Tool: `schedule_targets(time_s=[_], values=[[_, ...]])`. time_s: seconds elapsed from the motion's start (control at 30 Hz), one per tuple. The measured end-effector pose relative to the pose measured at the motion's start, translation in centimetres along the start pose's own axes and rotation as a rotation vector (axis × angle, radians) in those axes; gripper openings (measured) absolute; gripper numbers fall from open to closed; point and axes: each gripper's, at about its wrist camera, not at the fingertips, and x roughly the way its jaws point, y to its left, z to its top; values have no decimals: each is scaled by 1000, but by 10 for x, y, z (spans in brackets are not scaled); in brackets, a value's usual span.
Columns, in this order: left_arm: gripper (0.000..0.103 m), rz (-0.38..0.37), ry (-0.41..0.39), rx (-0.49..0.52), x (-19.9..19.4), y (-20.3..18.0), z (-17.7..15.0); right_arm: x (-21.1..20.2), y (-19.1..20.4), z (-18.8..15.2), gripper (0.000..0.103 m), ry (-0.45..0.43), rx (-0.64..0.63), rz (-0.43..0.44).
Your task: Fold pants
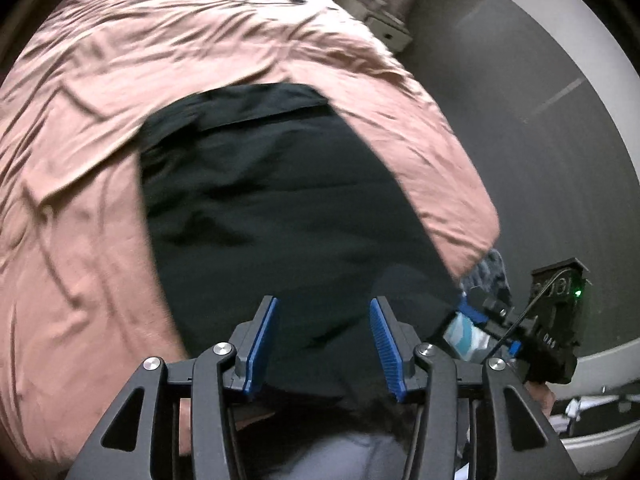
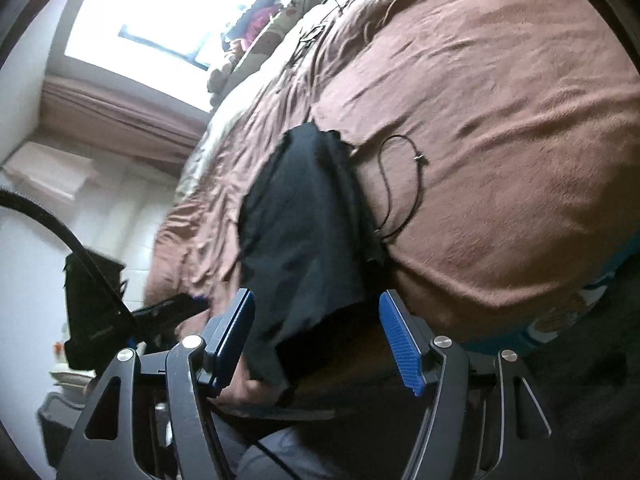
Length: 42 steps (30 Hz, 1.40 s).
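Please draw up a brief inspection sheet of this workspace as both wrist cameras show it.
Surface: bed under a wrinkled pinkish-brown cover.
Job's things: dark pants lie on the cover near the bed's edge, folded into a compact shape.
Clutter: nothing seen on the bed besides a cord.
Grippers: left tongs open above the pants, gripping nothing; right tongs open, pants' edge seen between the pads, not pinched.
Cables: thin black cord looped on the cover beside the pants.
Surroundings: bright window, curtain, grey floor.

pants (image 1: 280, 184) x1 | grippers x2: left gripper (image 1: 324, 344), right gripper (image 2: 320, 340) | bedspread (image 1: 100, 140) x1
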Motion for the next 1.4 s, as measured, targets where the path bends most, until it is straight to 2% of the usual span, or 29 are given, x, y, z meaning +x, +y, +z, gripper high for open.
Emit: schedule_targets(time_s=[0.03,0.1,0.13,0.2,0.3,0.53,0.63,0.73,0.83,0.9,0.93,1.07,1.4], values=[[50,10,-5,-19,-1,9,-3,3,0,2,57,-2,-5,-20],[50,23,-15,-54,-4,27,-8,10,2,3,28,14,-18,-35],[50,25,-19,-70,-4,35,-11,15,4,3,23,23,-24,-36],[50,31,-24,-100,-5,49,-15,20,9,2,3,31,-51,-53],[50,36,-30,-142,-4,66,-22,20,13,-1,1,35,-64,-45],[50,5,-22,-211,11,91,-29,13,19,-15,1,70,-87,-30],[50,0,-5,-225,23,96,-28,13,15,-15,1,68,-103,-83],[50,-10,6,-238,31,100,-29,12,13,-9,4,65,-94,-92],[50,-28,9,-249,37,102,-30,12,18,-2,19,59,-135,-127],[50,-40,6,-257,38,103,-31,15,20,6,48,48,-151,-135],[50,-48,2,-262,38,104,-32,15,20,7,52,46,-157,-140],[50,-68,-9,-287,39,108,-38,27,19,22,52,62,-186,-133],[50,-113,-63,-350,46,119,-34,79,11,50,52,200,-228,-108]])
